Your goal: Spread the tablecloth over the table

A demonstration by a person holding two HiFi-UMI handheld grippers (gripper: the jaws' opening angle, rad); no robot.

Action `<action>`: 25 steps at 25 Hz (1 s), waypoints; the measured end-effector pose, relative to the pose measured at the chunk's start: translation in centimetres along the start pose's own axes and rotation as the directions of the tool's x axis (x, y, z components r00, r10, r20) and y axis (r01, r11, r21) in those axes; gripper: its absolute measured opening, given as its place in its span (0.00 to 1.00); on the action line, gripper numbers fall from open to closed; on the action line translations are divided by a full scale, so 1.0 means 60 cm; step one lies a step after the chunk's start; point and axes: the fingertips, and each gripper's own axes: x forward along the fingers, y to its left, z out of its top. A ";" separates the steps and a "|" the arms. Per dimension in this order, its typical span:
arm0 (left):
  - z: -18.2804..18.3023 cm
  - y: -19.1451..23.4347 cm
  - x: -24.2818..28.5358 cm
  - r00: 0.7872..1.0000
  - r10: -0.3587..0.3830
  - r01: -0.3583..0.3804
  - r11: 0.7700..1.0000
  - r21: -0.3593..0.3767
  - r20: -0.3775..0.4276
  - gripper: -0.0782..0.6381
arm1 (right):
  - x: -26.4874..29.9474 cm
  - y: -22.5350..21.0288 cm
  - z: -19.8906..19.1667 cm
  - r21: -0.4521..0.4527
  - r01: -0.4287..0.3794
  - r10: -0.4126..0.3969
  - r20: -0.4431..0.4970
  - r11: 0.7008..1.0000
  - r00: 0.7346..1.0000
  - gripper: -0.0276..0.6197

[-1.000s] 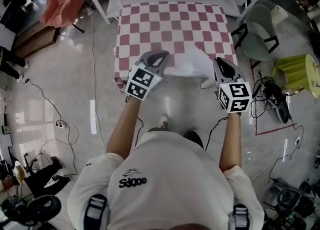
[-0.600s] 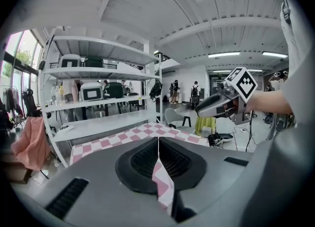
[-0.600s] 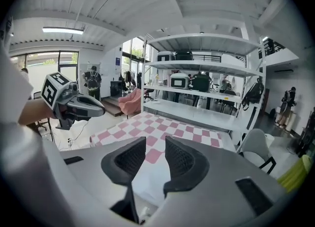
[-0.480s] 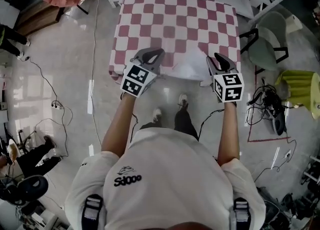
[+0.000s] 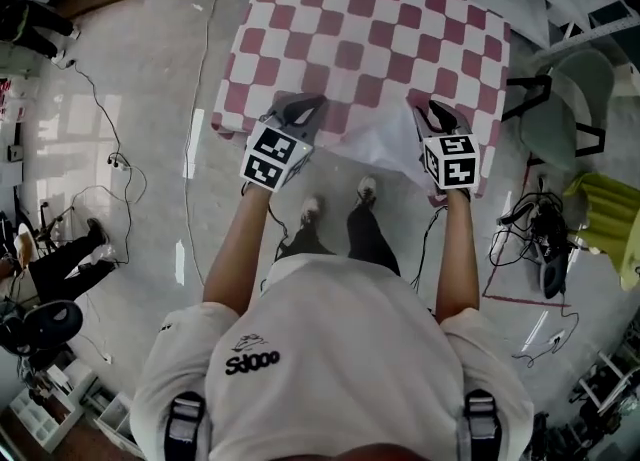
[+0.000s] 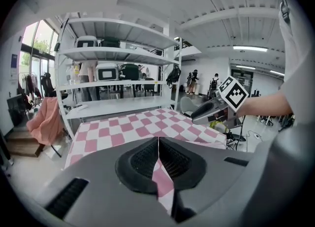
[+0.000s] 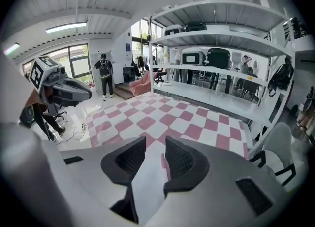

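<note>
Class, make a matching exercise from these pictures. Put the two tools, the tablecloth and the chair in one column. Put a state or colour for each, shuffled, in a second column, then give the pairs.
Column one:
1. left tool
2. right tool
3. tablecloth
4. chair

Column two:
A. jaws apart, not pressing
B. red and white checks
C. jaws clamped on a checked edge
D. pale green

Pairs: 1-C, 2-A, 3-B, 4-D

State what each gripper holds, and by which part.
Left gripper: the tablecloth, pinched at its near edge. Right gripper: nothing; its jaws stand apart with that edge loose between them.
</note>
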 end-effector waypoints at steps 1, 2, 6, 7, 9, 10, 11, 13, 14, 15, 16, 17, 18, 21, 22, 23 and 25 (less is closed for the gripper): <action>-0.005 0.002 0.007 1.000 0.008 -0.008 1.000 -0.008 -0.011 0.15 | 0.014 -0.004 -0.010 -0.005 -0.013 0.013 -0.016 1.000 1.000 0.27; -0.010 0.004 0.013 1.000 0.017 -0.017 1.000 -0.016 -0.021 0.15 | 0.028 -0.007 -0.020 -0.010 -0.026 0.026 -0.032 1.000 0.999 0.27; -0.027 0.014 0.038 0.996 0.050 -0.053 0.998 -0.031 -0.068 0.15 | 0.081 -0.020 -0.056 -0.025 -0.075 0.073 -0.088 0.997 0.993 0.27; -0.031 0.017 0.044 0.995 0.058 -0.061 0.998 -0.032 -0.081 0.15 | 0.092 -0.023 -0.064 -0.027 -0.086 0.083 -0.100 0.996 0.992 0.27; -0.037 0.021 0.054 0.993 0.070 -0.074 0.996 -0.043 -0.099 0.15 | 0.113 -0.025 -0.077 -0.034 -0.109 0.104 -0.122 0.993 0.987 0.27; -0.040 0.023 0.059 0.992 0.075 -0.080 0.996 -0.050 -0.104 0.15 | 0.123 -0.025 -0.083 -0.035 -0.120 0.115 -0.131 0.992 0.985 0.27; -0.042 0.026 0.064 0.991 0.079 -0.085 0.995 -0.055 -0.110 0.15 | 0.133 -0.024 -0.088 -0.035 -0.130 0.124 -0.139 0.991 0.982 0.27; -0.049 0.032 0.074 0.988 0.086 -0.093 0.994 -0.053 -0.126 0.15 | 0.151 -0.022 -0.100 -0.035 -0.143 0.135 -0.157 0.989 0.978 0.27; -0.052 0.035 0.078 0.987 0.088 -0.096 0.994 -0.052 -0.133 0.15 | 0.159 -0.021 -0.105 -0.038 -0.147 0.138 -0.166 0.988 0.976 0.27; -0.055 0.036 0.081 0.986 0.089 -0.097 0.994 -0.053 -0.139 0.15 | 0.166 -0.021 -0.111 -0.041 -0.151 0.142 -0.175 0.988 0.974 0.27; -0.059 0.036 0.084 0.986 0.089 -0.098 0.993 -0.058 -0.143 0.15 | 0.172 -0.021 -0.117 -0.041 -0.157 0.147 -0.183 0.987 0.972 0.27; -0.061 0.035 0.087 0.985 0.089 -0.099 0.993 -0.062 -0.147 0.15 | 0.178 -0.021 -0.123 -0.039 -0.164 0.154 -0.191 0.986 0.970 0.27; -0.064 0.034 0.091 0.984 0.089 -0.100 0.993 -0.065 -0.151 0.15 | 0.182 -0.023 -0.129 -0.037 -0.170 0.159 -0.198 0.985 0.967 0.27; -0.068 0.029 0.101 0.984 0.091 -0.103 0.992 -0.069 -0.156 0.15 | 0.193 -0.032 -0.145 -0.038 -0.184 0.171 -0.218 0.982 0.961 0.27; -0.068 0.030 0.103 0.983 0.093 -0.105 0.992 -0.071 -0.156 0.15 | 0.196 -0.035 -0.148 -0.038 -0.186 0.174 -0.222 0.982 0.959 0.26; -0.067 0.031 0.104 0.983 0.096 -0.108 0.991 -0.074 -0.155 0.15 | 0.199 -0.036 -0.150 -0.036 -0.187 0.175 -0.226 0.982 0.958 0.25; -0.063 0.034 0.102 0.983 0.100 -0.114 0.990 -0.078 -0.156 0.15 | 0.205 -0.036 -0.153 -0.028 -0.189 0.178 -0.235 0.982 0.956 0.20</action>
